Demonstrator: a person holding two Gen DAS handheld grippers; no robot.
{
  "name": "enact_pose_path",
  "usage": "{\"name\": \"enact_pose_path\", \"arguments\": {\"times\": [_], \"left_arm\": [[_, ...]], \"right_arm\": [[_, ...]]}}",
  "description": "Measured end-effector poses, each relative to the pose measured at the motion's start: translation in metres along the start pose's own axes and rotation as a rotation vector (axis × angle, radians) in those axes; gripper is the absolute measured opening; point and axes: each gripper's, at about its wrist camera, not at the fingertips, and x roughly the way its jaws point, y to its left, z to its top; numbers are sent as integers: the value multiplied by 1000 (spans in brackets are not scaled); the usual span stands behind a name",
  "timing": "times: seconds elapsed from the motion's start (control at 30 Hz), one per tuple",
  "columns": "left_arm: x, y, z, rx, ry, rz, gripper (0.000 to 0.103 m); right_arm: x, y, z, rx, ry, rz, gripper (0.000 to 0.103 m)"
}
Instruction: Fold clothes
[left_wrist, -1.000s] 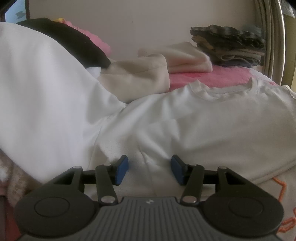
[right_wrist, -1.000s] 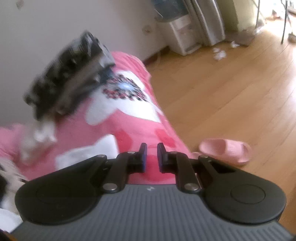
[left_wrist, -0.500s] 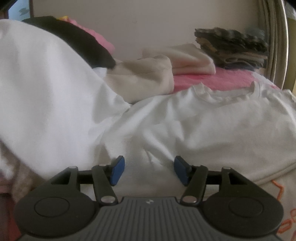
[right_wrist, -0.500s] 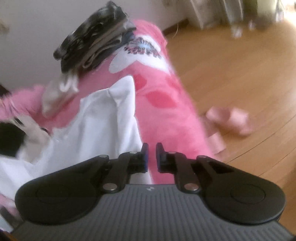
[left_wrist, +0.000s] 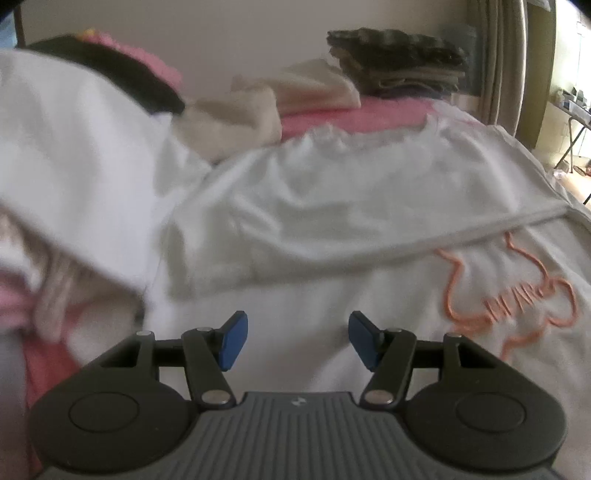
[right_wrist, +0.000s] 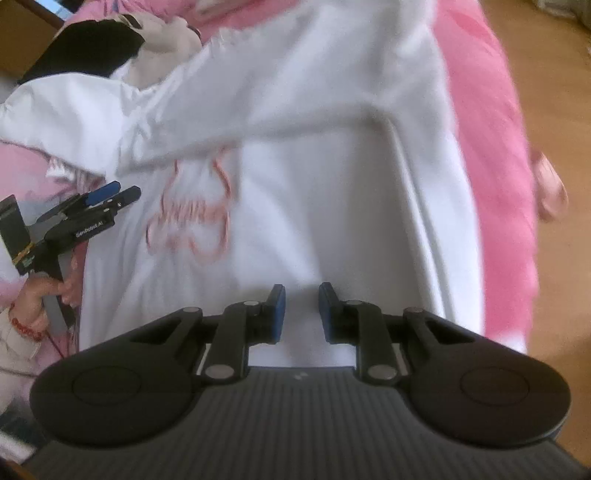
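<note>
While both claws hang over the bed (right_wrist: 491, 122), neither grips anything: the left claw (left_wrist: 294, 339) has its blue pads spread wide with bare cloth between them; the right claw (right_wrist: 301, 314) stands released too, pads nearer together but with a clear gap.

Count, task item: one white T-shirt (left_wrist: 332, 206) with an orange outline print (left_wrist: 509, 299), spread flat on the pink bed cover. Its upper part is folded down over the body, forming a straight folded edge just above the print.

Count, other cloth: one white garment (left_wrist: 74, 155) bunched at left; one black garment (left_wrist: 122, 74) behind it; two cream folded pieces (left_wrist: 236, 118); one stack of dark folded clothes (left_wrist: 399, 62) at the far end by the wall.

Left wrist view only: the dark stack, the cream pieces, the wall, the shirt's neckline (left_wrist: 369, 136).

Right wrist view only: the left claw from the side (right_wrist: 110, 194), over the shirt's left edge, near the print; the person's hand (right_wrist: 48, 291) on its handle, with a red bead bracelet (right_wrist: 26, 328) at the wrist; the wooden floor (right_wrist: 554, 92) beside the bed; one blurred pink slipper (right_wrist: 550, 184) on it. The right claw sits above the shirt's lower part; contact cannot be told.
</note>
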Motion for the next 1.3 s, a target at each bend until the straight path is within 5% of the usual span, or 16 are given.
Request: {"name": "enact_pose_path", "arguments": {"times": [0.2,0.47,0.57,0.73,0.97,1.03,1.1,1.3], "left_arm": [[-61,41,21,-179,-203,101,62],[-156,124,74,-350,-549,492,76],[-170,144,87,-350,-619,614,81],[-162,179,102,-403,-598,698,87],[-152,206,101,-449,-531,732,57],[-149,211,103,-459,-513,735,41],[-146,213,103,-451,-499,728,3],[-144,212,110,-429,-510,719,1]], "right_arm": [[-12,32,-11,-14,-105,49,21],[2,114,25,-121,-219,265,21],[6,140,32,-169,-211,312,21],[12,160,21,-223,-172,341,21],[14,164,10,-242,-148,332,21],[15,162,9,-240,-144,329,21],[17,160,9,-232,-145,331,21],[21,151,9,-198,-148,336,21]]}}
